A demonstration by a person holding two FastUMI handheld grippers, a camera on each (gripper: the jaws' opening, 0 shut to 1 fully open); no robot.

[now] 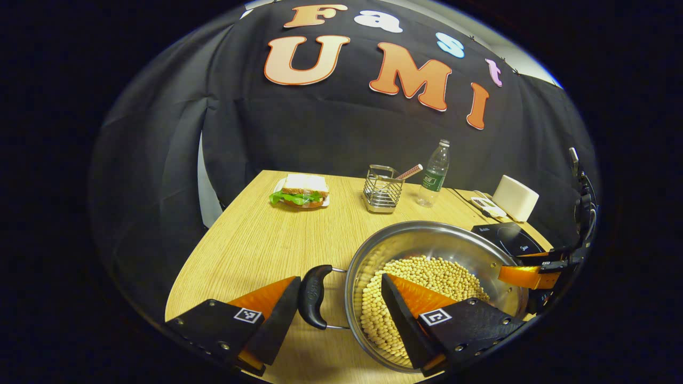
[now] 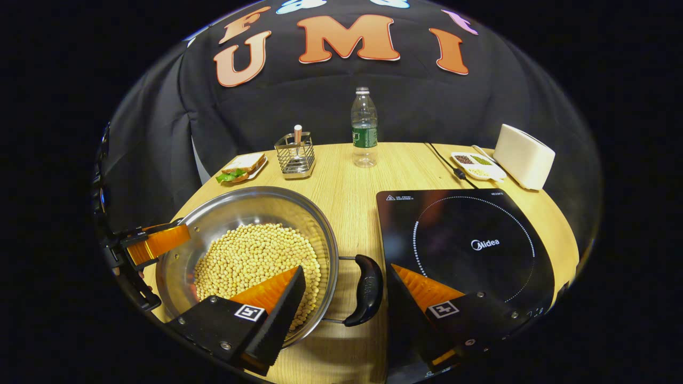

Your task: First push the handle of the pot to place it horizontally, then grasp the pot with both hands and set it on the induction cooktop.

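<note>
Plainly, a round, shallow pot (image 2: pixel 251 234) of polished steel is seen resting on the pale wood-grain table (image 2: pixel 352 197), its bowl heaped with small, smooth, cream-coloured beans (image 2: pixel 256 261). Two curved black loop handles are carried on thin wire arms at opposite sides, so the pot's long axis runs handle to handle, level with the tabletop. In the left gripper view, one handle (image 1: pixel 314 296) is framed between the spread fingers of the left gripper (image 1: pixel 338 306), one finger lying outside it and the other over the beans; nothing is gripped. In the right gripper view, the other handle (image 2: pixel 366 290) is likewise straddled by the wide-open right gripper (image 2: pixel 347 277), untouched. The flat, glossy black induction cooktop (image 2: pixel 469 240) is seen just beside that handle.
</note>
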